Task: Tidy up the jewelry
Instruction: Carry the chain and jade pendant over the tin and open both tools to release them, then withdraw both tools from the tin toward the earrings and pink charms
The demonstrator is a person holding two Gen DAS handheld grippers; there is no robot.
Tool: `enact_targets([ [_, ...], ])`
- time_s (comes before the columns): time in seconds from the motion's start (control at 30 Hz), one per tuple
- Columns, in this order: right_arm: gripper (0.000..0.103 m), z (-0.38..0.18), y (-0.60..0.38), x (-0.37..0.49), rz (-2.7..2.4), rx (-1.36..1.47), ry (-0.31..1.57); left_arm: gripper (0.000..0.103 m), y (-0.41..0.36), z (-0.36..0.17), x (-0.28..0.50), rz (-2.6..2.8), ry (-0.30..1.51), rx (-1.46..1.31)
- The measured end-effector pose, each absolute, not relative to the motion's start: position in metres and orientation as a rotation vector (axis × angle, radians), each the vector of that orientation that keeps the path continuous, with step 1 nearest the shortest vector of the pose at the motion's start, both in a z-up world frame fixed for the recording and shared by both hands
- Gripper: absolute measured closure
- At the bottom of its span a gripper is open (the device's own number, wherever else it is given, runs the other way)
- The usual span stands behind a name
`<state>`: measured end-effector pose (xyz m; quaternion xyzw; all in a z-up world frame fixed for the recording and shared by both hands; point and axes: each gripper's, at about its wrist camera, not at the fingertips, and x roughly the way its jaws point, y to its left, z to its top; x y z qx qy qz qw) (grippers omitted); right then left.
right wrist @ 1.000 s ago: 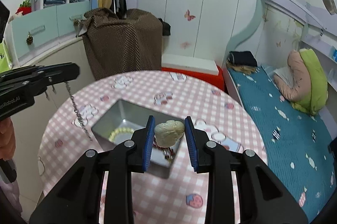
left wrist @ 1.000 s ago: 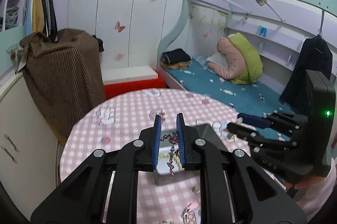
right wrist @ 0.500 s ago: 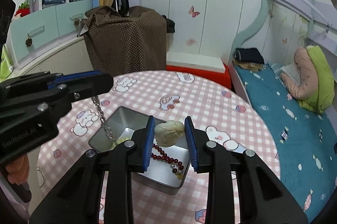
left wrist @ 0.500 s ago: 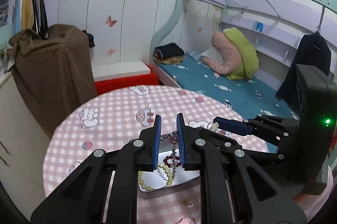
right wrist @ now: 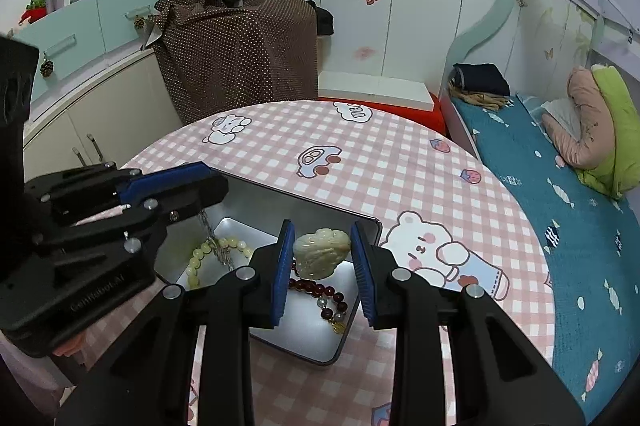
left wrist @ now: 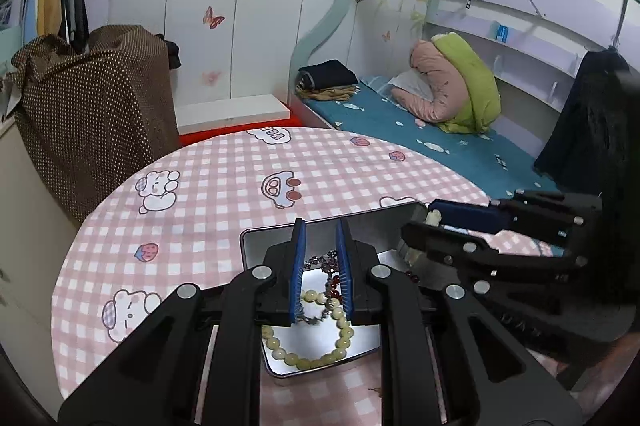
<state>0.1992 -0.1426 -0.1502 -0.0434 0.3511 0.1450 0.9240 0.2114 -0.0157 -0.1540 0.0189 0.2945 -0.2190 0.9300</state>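
Note:
A metal tin stands on the round pink checked table. My left gripper is shut on a silver chain. The chain hangs over the tin's left part and its lower end reaches the pale yellow bead bracelet. My right gripper is shut on a pale carved jade pendant, just above the tin's right part. A dark red bead bracelet lies under the pendant.
A brown dotted cover drapes furniture beyond the table's far left edge. A bunk bed with a teal mattress runs along the right. White wardrobe doors stand behind. A small trinket lies on the cloth near the tin's front.
Both grippers have sunk toward the tin and come closer together. The chain, which dangled outside the tin a second ago, now hangs into it. The pendant stays gripped.

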Motion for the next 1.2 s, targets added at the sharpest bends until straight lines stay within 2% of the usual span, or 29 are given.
enact_targets([
  [0.23,0.074,-0.149,-0.145,0.204,0.298,-0.063,0.717,0.085,-0.018,-0.161,0.217,-0.418,0.632,0.053],
  [0.33,0.061,-0.143,-0.147,0.203,0.289,-0.064,0.693,0.061,-0.017,-0.162,0.219,-0.386,0.635,0.057],
  [0.4,0.051,-0.141,-0.149,0.203,0.272,-0.072,0.684,0.061,-0.016,-0.161,0.219,-0.378,0.635,0.055],
  [0.43,0.050,-0.141,-0.150,0.203,0.266,-0.073,0.682,0.061,-0.015,-0.161,0.219,-0.378,0.638,0.052],
  [0.5,0.049,-0.140,-0.152,0.203,0.259,-0.066,0.684,0.057,-0.015,-0.162,0.219,-0.372,0.641,0.056],
  [0.8,0.048,-0.140,-0.157,0.200,0.245,-0.060,0.685,0.056,-0.014,-0.159,0.217,-0.362,0.645,0.053],
  [0.87,0.048,-0.139,-0.157,0.198,0.241,-0.061,0.683,0.052,-0.014,-0.158,0.215,-0.358,0.646,0.055],
  [1.07,0.047,-0.136,-0.159,0.191,0.227,-0.061,0.677,0.052,-0.014,-0.155,0.209,-0.351,0.643,0.057],
  [1.13,0.045,-0.134,-0.160,0.186,0.221,-0.060,0.670,0.052,-0.013,-0.153,0.206,-0.348,0.635,0.054],
  [1.2,0.040,-0.131,-0.161,0.181,0.213,-0.061,0.662,0.046,-0.011,-0.151,0.201,-0.347,0.630,0.055],
])
